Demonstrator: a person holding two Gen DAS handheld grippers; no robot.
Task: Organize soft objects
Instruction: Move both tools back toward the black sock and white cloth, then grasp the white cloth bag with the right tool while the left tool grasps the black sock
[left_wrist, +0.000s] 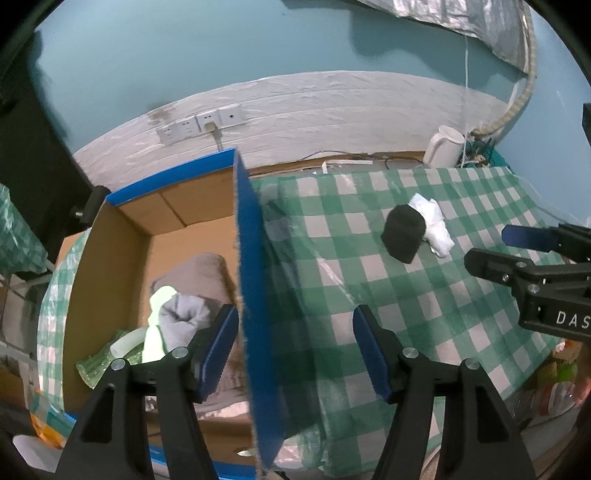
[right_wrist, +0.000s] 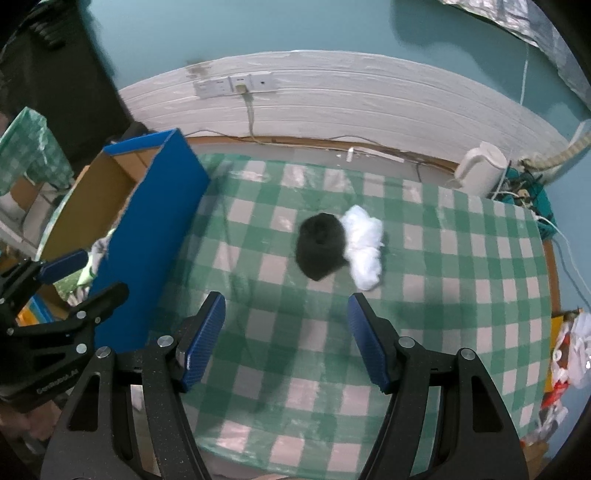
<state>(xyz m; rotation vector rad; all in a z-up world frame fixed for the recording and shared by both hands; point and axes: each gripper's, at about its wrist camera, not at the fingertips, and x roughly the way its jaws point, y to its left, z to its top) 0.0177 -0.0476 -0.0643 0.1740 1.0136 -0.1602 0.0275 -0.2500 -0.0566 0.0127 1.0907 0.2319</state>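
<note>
Reaching for the next pickup: my right gripper (right_wrist: 286, 339), jaws wide and empty, faces the rolled black sock (right_wrist: 320, 246) touching a white cloth bundle (right_wrist: 364, 246) on the checked tabletop (right_wrist: 461, 295); next, lower and close.

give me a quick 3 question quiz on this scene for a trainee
1. True or false: the black bundle touches the white bundle on the checked tablecloth.
2. Where does the grey bundle lie? A) inside the cardboard box B) on the tablecloth C) in a gripper
3. Fill in: the left gripper straddles the box's blue ____.

Key: 1 true. 2 A. 3 wall. Both the left gripper and the right gripper are open and hold nothing.
</note>
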